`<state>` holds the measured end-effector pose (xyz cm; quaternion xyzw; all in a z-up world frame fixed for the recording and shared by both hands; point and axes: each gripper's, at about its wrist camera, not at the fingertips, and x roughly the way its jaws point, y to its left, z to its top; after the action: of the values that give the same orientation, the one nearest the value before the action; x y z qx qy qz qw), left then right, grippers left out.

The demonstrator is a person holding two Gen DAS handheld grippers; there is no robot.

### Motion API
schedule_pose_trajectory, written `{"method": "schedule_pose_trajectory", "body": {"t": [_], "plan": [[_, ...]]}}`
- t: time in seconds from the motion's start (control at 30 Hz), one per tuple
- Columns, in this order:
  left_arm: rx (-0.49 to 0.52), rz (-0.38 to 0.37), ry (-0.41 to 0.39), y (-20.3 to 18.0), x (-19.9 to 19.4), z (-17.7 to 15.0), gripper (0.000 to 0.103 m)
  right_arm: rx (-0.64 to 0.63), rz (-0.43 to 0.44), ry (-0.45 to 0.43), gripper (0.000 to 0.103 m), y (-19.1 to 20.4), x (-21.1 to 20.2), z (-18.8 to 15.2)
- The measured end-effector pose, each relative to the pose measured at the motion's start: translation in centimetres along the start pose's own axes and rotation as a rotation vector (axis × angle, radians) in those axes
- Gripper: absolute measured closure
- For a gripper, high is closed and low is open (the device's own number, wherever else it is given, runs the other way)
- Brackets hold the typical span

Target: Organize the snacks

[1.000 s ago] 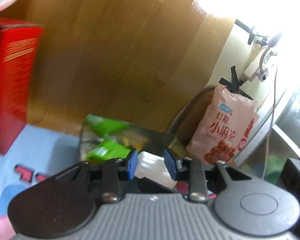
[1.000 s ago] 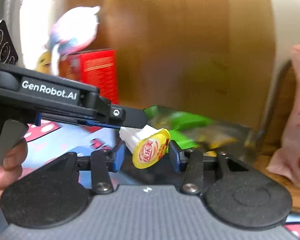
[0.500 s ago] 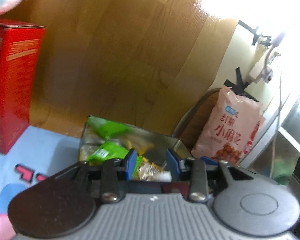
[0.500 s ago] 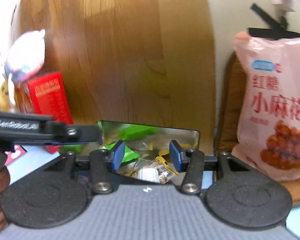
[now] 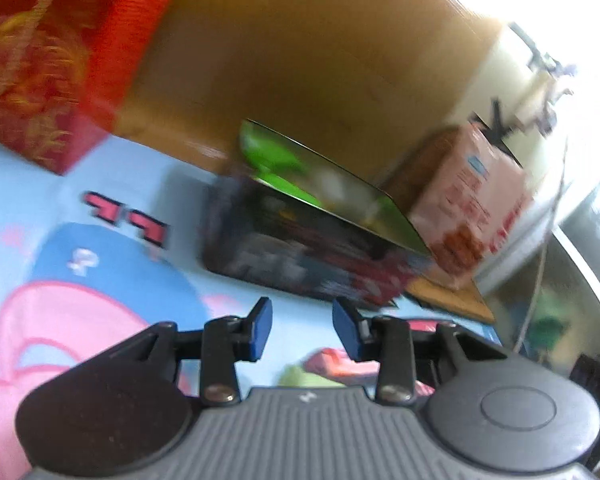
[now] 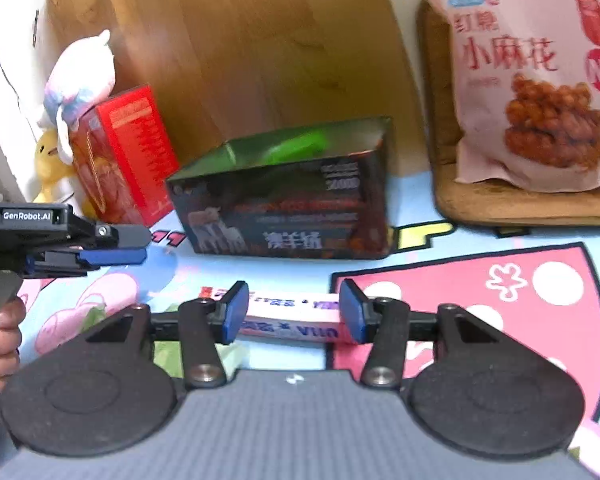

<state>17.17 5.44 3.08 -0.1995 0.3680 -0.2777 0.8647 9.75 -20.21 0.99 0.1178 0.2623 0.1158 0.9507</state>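
My right gripper [image 6: 292, 312] has just been opening its jaws, and they now stand wide with a pink and white snack bar [image 6: 296, 318] lying crosswise on the mat [image 6: 440, 280] between them; I cannot tell whether the pads touch its ends, but they do not look pressed on it; the bar lies flat, in front of the dark box [image 6: 284, 204] and apart from it. My left gripper [image 5: 302, 330] holds nothing; its blue pads [image 5: 260, 330] stand a small way apart with only the cartoon mat [image 5: 100, 240] showing between them; in the right wrist view I see that gripper [image 6: 112, 250] from the side at the left edge, with a hand [image 6: 0, 344] on its grip.

The box stands open at the top against the wooden panel [image 6: 260, 48]; green packets [image 6: 300, 146] show inside it, blurred. A red carton [image 6: 128, 156] stands left of the box with a pale plush toy [image 6: 80, 76] on top of it and a yellow toy [image 6: 50, 160] behind; right of the box a pink snack bag [image 6: 536, 80] leans upright on a brown pad [image 6: 520, 208]. The left wrist view is smeared; I can make out the box [image 5: 300, 248], carton [image 5: 60, 60] and bag [image 5: 472, 208] there, nothing finer.
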Motion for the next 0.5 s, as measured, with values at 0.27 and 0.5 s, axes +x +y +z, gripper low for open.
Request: {"method": "schedule_pose_trajectory", "body": {"t": [0.27, 0.5], "plan": [[0.036, 0.019, 0.106, -2.0, 4.1, -1.5, 0.069, 0.06, -0.042, 0.036, 0.044, -2.0, 0.4, 0.1], [0.08, 0.099, 0.105, -3.2, 5.0, -2.2, 0.066, 0.1, 0.012, 0.057, 0.051, -1.3, 1.2, -0.5]]}}
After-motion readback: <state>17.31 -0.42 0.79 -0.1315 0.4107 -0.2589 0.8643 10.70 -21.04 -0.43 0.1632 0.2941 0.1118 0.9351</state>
